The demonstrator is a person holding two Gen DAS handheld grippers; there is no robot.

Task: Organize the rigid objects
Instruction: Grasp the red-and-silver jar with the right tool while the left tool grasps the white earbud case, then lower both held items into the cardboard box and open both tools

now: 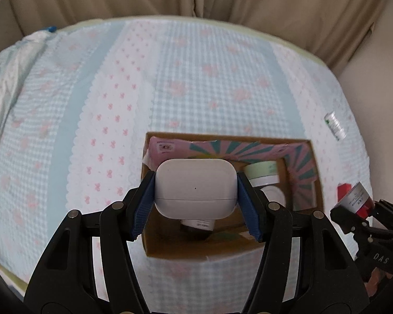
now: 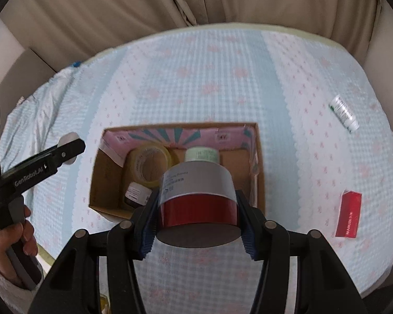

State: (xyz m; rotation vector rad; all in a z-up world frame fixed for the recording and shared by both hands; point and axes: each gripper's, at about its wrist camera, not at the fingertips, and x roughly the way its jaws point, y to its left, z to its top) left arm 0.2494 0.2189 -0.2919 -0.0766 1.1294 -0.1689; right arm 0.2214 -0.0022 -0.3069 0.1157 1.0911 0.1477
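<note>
My left gripper (image 1: 195, 183) is shut on a white earbud case (image 1: 195, 188), held over the open cardboard box (image 1: 317, 167) on the bed. My right gripper (image 2: 197, 209) is shut on a red jar with a silver lid (image 2: 197, 191), just in front of the box's near edge (image 2: 259, 172). The same jar (image 1: 357, 198) shows at the right edge of the left wrist view. Inside the box lie a roll of clear tape (image 2: 150, 163), a pale green jar (image 2: 202, 155) and a small dark bottle (image 2: 136, 195). The left gripper (image 2: 68, 144) shows at the left, held by a hand (image 2: 18, 238).
The box sits on a bed with a light blue checked cover (image 1: 91, 104). A white tube (image 2: 344, 113) and a red flat box (image 2: 349, 218) lie on the cover to the right of the box. Beige curtains (image 2: 170, 0) hang behind the bed.
</note>
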